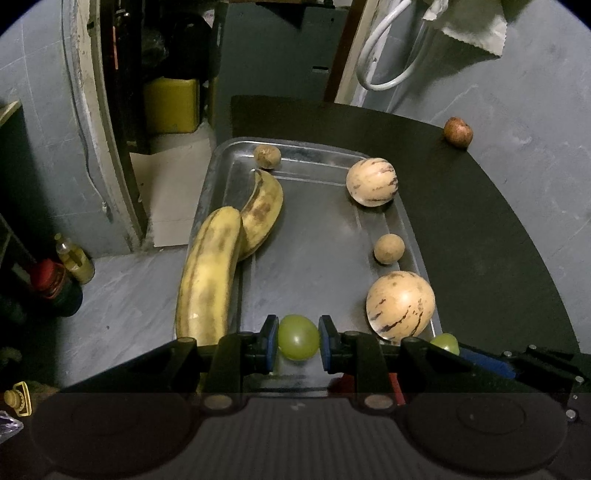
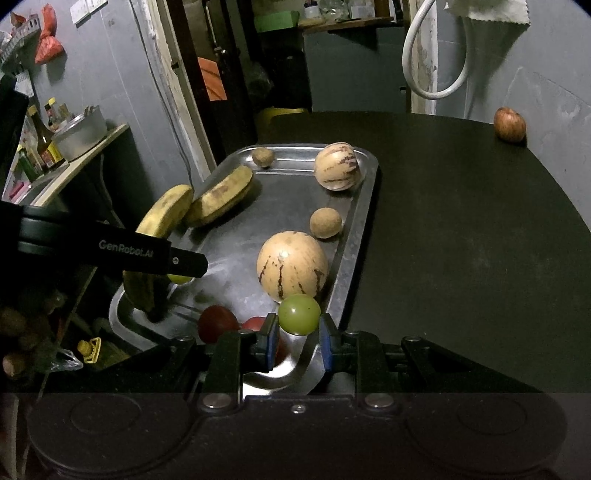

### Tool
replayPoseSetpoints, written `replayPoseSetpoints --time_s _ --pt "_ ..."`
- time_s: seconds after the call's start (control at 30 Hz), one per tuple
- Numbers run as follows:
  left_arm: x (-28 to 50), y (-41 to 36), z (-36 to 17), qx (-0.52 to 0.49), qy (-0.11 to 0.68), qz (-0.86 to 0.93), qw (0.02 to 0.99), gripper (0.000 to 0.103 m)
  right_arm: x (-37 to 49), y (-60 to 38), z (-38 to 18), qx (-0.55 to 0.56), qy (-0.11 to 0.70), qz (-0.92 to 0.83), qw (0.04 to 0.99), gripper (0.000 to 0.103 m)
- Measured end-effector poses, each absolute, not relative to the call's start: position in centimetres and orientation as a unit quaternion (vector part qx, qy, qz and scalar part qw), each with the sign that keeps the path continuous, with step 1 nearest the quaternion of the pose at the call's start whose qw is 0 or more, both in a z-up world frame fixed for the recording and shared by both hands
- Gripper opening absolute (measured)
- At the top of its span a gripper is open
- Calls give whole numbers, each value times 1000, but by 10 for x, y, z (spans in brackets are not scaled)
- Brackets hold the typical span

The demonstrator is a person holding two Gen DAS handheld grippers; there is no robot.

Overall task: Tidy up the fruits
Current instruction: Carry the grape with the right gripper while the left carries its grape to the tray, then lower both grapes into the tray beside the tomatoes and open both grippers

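Both grippers grip grapes: left gripper [image 1: 298,339] on one green grape [image 1: 298,336], right gripper [image 2: 298,334] seemingly pinching another grape [image 2: 299,314]. Soft, slippery, crushable; hold gently across the middle, between the fingers.

A white cable [image 2: 436,74] loops on the grey wall, a pale cloth [image 2: 487,14] hangs beside it, bottles [image 2: 44,140] crowd a side shelf, and a yellow container [image 1: 171,105] sits in the doorway.

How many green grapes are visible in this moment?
2. One round green grape sits between the left tool's pads; another green grape between the right tool's pads, above the metal tray's near end. Others may be hidden.
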State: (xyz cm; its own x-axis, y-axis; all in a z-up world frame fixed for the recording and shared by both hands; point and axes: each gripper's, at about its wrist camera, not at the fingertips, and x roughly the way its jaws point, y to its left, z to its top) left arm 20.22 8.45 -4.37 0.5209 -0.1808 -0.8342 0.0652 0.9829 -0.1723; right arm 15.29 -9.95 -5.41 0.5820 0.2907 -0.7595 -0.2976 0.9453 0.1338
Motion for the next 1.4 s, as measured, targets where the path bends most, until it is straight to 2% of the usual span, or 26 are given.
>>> replayPoseSetpoints --time_s 1.4 --pt "205 83 -59 -56 508 -65 857 26 160 -90 -57 -38 424 171 888 26"
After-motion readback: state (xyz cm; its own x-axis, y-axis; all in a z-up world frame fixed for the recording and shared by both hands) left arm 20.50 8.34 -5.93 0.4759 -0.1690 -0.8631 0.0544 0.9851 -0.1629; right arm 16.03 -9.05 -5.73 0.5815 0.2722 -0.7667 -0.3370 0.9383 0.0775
